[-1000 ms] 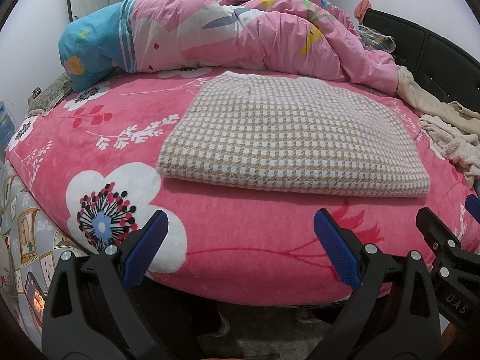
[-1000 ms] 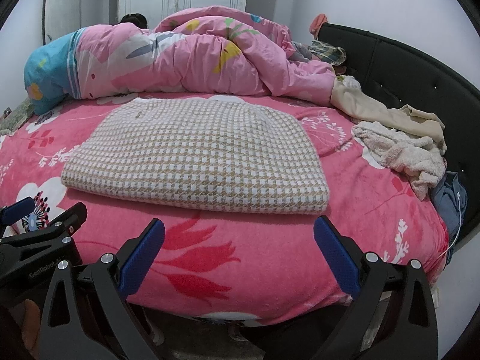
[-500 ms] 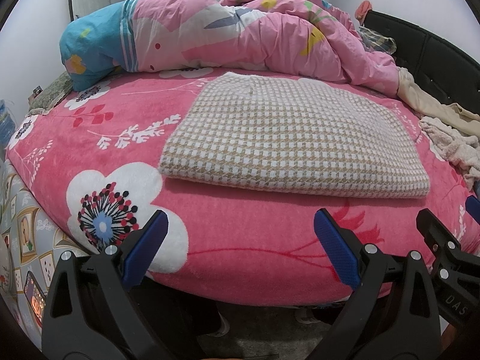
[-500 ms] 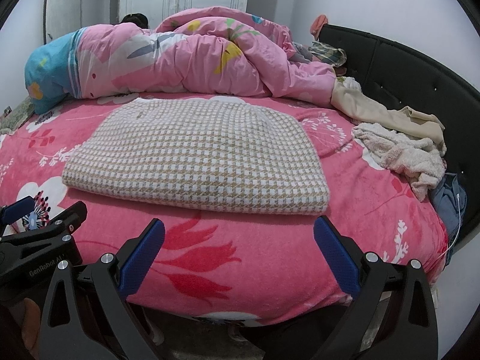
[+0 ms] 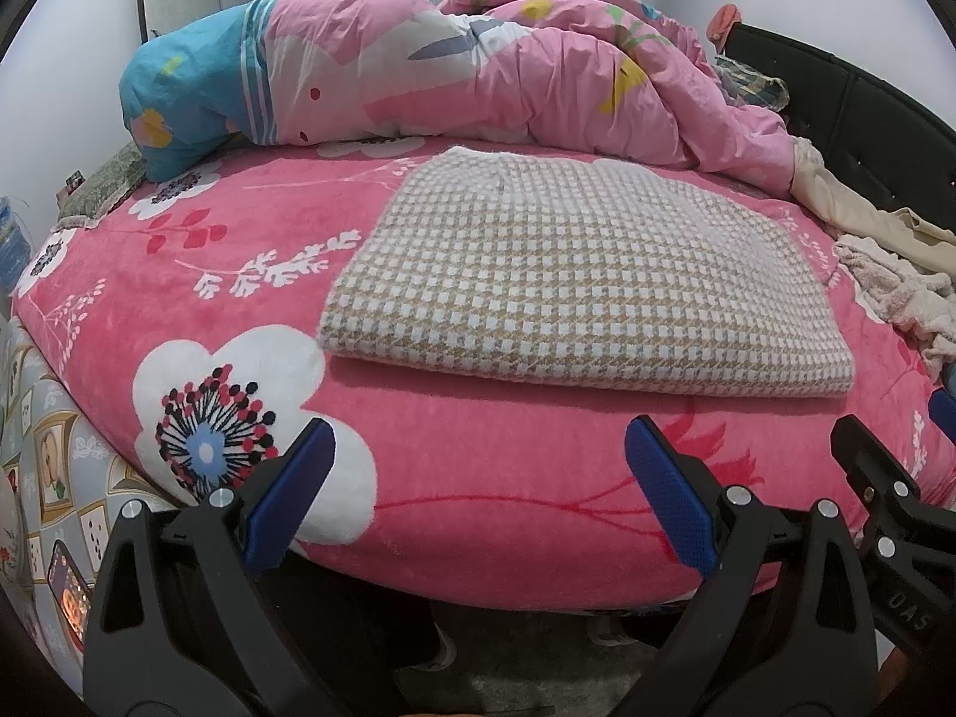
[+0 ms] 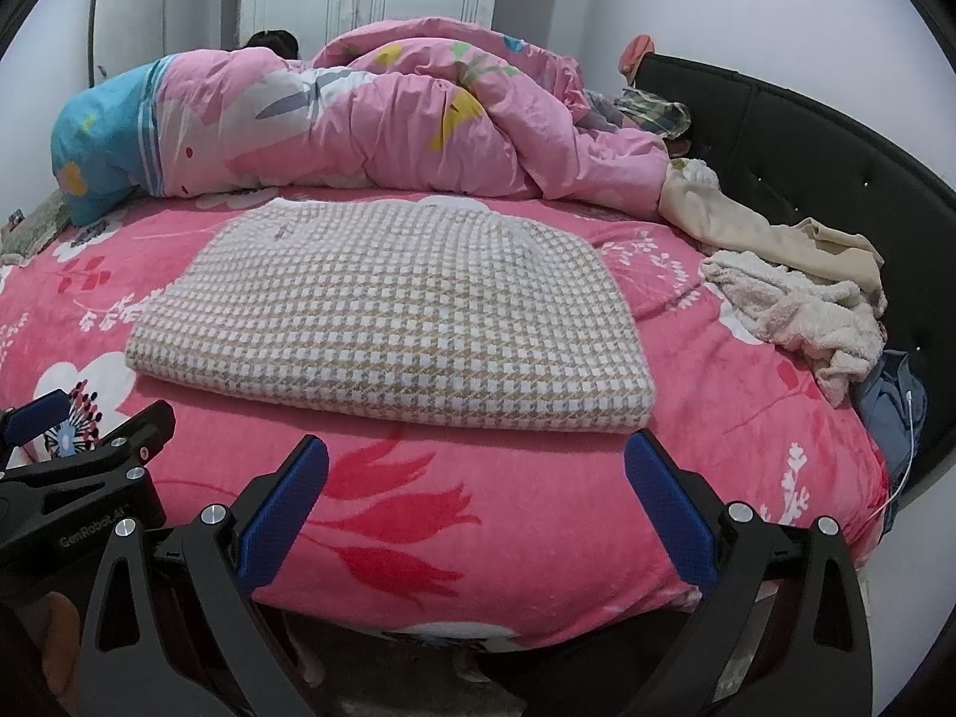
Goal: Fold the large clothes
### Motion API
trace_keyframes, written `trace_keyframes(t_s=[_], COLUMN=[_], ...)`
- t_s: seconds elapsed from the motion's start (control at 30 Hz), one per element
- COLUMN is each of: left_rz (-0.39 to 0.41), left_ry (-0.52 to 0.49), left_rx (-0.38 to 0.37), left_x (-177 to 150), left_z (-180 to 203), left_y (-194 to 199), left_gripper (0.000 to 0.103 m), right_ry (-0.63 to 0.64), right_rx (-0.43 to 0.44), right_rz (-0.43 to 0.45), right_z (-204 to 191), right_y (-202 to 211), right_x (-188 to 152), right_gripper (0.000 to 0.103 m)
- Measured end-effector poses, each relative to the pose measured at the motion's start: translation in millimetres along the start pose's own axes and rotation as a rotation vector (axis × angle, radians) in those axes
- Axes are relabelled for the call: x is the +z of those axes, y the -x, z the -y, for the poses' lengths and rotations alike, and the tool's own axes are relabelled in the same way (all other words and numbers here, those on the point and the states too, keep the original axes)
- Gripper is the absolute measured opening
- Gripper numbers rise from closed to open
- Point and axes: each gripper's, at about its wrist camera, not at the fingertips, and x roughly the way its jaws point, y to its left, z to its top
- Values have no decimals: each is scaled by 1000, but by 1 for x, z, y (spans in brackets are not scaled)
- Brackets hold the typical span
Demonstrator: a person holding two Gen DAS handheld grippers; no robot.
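A beige-and-white houndstooth garment (image 5: 573,275) lies folded in a flat rectangle on the pink floral bed; it also shows in the right wrist view (image 6: 394,310). My left gripper (image 5: 478,496) is open and empty, held off the bed's near edge, short of the garment. My right gripper (image 6: 475,505) is open and empty, also off the near edge. The right gripper's black body shows at the left wrist view's right edge (image 5: 884,502), and the left gripper's body shows at the right wrist view's left edge (image 6: 83,466).
A bunched pink-and-blue duvet (image 5: 454,71) lies along the far side of the bed. Loose cream and fluffy clothes (image 6: 794,293) and blue denim (image 6: 890,412) are piled at the right by the black headboard (image 6: 836,155). The pink bedspread (image 5: 251,251) surrounds the garment.
Both views have edged slightly, so the garment sits a little lower and closer. Both grippers stay open and nothing on the bed has moved.
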Motion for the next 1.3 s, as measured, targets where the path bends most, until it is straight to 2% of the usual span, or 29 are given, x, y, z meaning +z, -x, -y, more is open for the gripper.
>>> trace_keyframes(t_s=[1.3], left_rz=[2], left_ry=[5], left_rx=[0], left_x=[0], left_z=[-1], left_y=[1], left_gripper=[94], right_ry=[8], right_rx=[5], right_rz=[-1], right_z=[0], right_y=[1], right_x=[0], right_gripper=[97])
